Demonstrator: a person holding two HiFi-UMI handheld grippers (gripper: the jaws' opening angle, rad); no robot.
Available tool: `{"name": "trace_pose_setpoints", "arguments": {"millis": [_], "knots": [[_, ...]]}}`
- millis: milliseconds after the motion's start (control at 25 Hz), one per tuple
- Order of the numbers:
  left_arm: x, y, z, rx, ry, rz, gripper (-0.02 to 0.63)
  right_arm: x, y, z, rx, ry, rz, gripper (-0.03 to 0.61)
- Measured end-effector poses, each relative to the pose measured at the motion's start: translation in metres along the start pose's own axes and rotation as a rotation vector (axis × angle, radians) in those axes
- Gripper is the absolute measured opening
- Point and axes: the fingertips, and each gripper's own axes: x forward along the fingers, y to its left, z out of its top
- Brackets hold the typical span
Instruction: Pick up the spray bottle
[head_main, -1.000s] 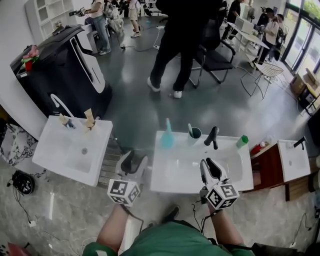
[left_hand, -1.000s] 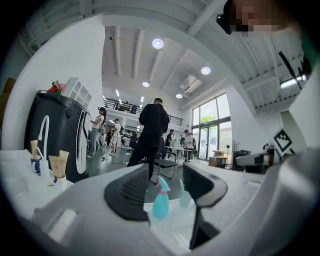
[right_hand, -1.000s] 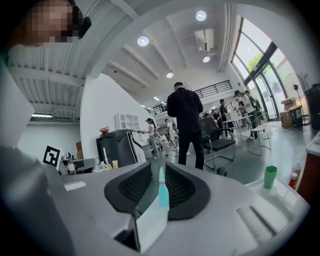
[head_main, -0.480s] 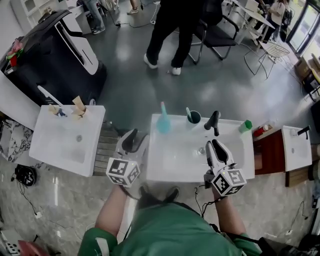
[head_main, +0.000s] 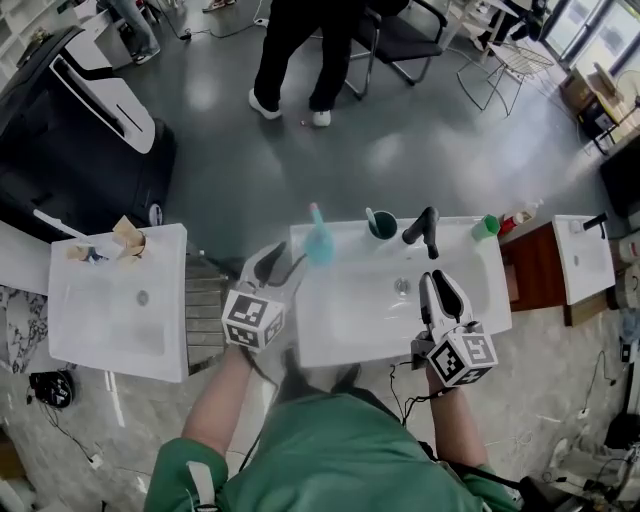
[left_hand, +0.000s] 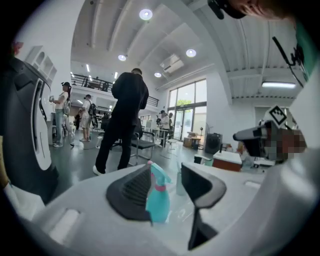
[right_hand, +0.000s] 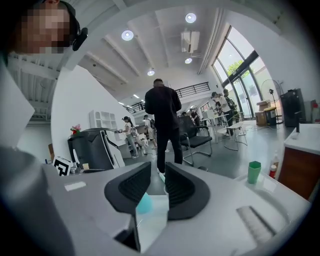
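Note:
The teal spray bottle (head_main: 318, 243) with a pink collar stands upright at the back left of the white sink counter (head_main: 350, 330). My left gripper (head_main: 274, 266) is just left of it, at the counter's left edge, jaws open. In the left gripper view the spray bottle (left_hand: 157, 197) stands a little ahead, framed between the two open fingers, untouched. My right gripper (head_main: 445, 293) hovers over the right front of the basin with only a narrow gap between its fingers (right_hand: 184, 186) and nothing in them.
On the counter's back edge stand a dark cup with a toothbrush (head_main: 381, 224), a black faucet (head_main: 424, 230), a green container (head_main: 486, 227) and a red-capped bottle (head_main: 518, 214). A second sink (head_main: 110, 300) sits left, a wooden cabinet (head_main: 540, 275) right. A person (head_main: 300, 50) stands beyond.
My left gripper has moved forward and to the right, from beside the counter's front left up next to the spray bottle. The right gripper has shifted a little over the basin.

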Motion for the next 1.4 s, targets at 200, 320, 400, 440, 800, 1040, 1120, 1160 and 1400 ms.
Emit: {"name": "trace_pose_setpoints", "arguments": {"millis": [200,320,400,440,800,1040,1120,1160,1400], "knots": [[0.024,0.013,-0.024,0.015,0.066,-0.079,0.193,0.008,-0.002,-0.001,0.011,-0.018,-0.078,0.089],[0.037,0.017,-0.038,0.054,0.103,-0.126,0.196,0.011,-0.004,-0.003,0.021,-0.024,-0.111,0.089],[0.046,0.021,-0.048,0.081,0.129,-0.149,0.200,0.014,-0.003,-0.005,0.026,-0.022,-0.123,0.089],[0.050,0.023,-0.051,0.089,0.138,-0.161,0.201,0.015,-0.003,-0.007,0.027,-0.020,-0.129,0.089],[0.093,0.024,-0.076,0.127,0.172,-0.287,0.218,0.015,-0.017,-0.024,0.042,0.016,-0.205,0.089],[0.112,0.024,-0.082,0.129,0.184,-0.338,0.222,0.017,-0.024,-0.029,0.033,0.049,-0.245,0.089],[0.118,0.023,-0.084,0.125,0.185,-0.349,0.222,0.018,-0.026,-0.029,0.034,0.055,-0.253,0.089],[0.121,0.023,-0.085,0.124,0.185,-0.353,0.222,0.019,-0.026,-0.029,0.034,0.056,-0.256,0.089],[0.135,0.023,-0.088,0.091,0.170,-0.364,0.227,0.016,-0.033,-0.032,0.038,0.061,-0.275,0.089]]}}
